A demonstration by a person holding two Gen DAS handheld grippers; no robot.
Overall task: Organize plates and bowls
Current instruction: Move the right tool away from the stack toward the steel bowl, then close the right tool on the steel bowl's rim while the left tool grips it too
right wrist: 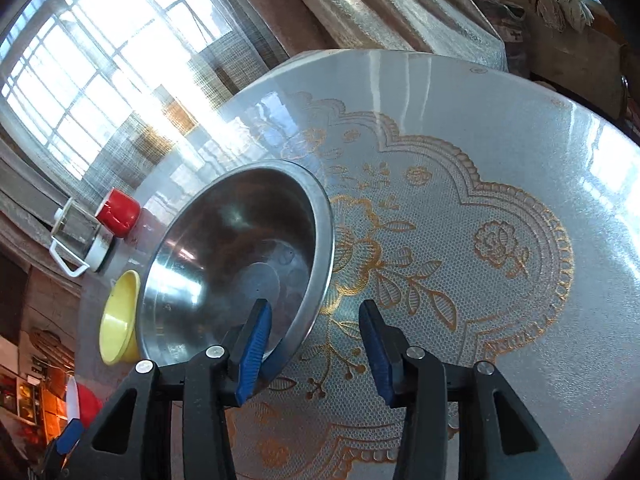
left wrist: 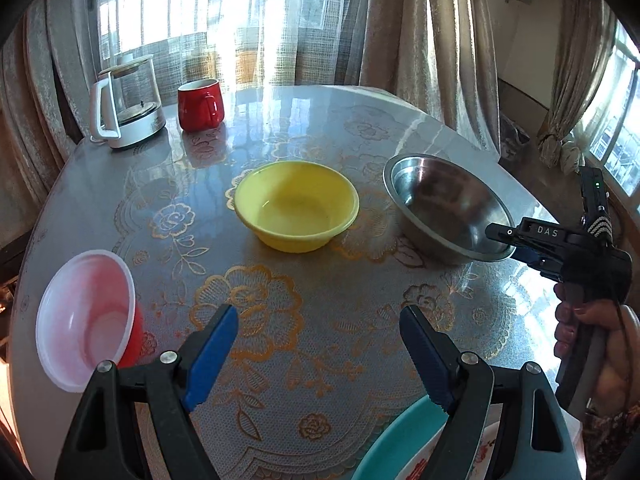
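Bowls sit spread over the tabletop [left wrist: 460, 140] with its gold flower cloth. In my left view the yellow bowl [left wrist: 296, 204] rests near the middle, and the steel bowl [left wrist: 444, 216] lies at its three o'clock, just apart from it. A red-and-white bowl [left wrist: 86, 320] lies tipped on its side at eight o'clock, mouth toward me. A teal plate [left wrist: 400, 444] shows at five o'clock under my fingers. My left fingers [left wrist: 320, 356] stand wide with only cloth between them. My right fingers [right wrist: 316, 354] straddle the steel bowl's near rim: one blue pad [right wrist: 254, 356] sits inside the bowl, the other outside and clear of the rim, so nothing is clamped. At eleven o'clock stand a red mug [left wrist: 200, 106] and a glass kettle [left wrist: 128, 108].
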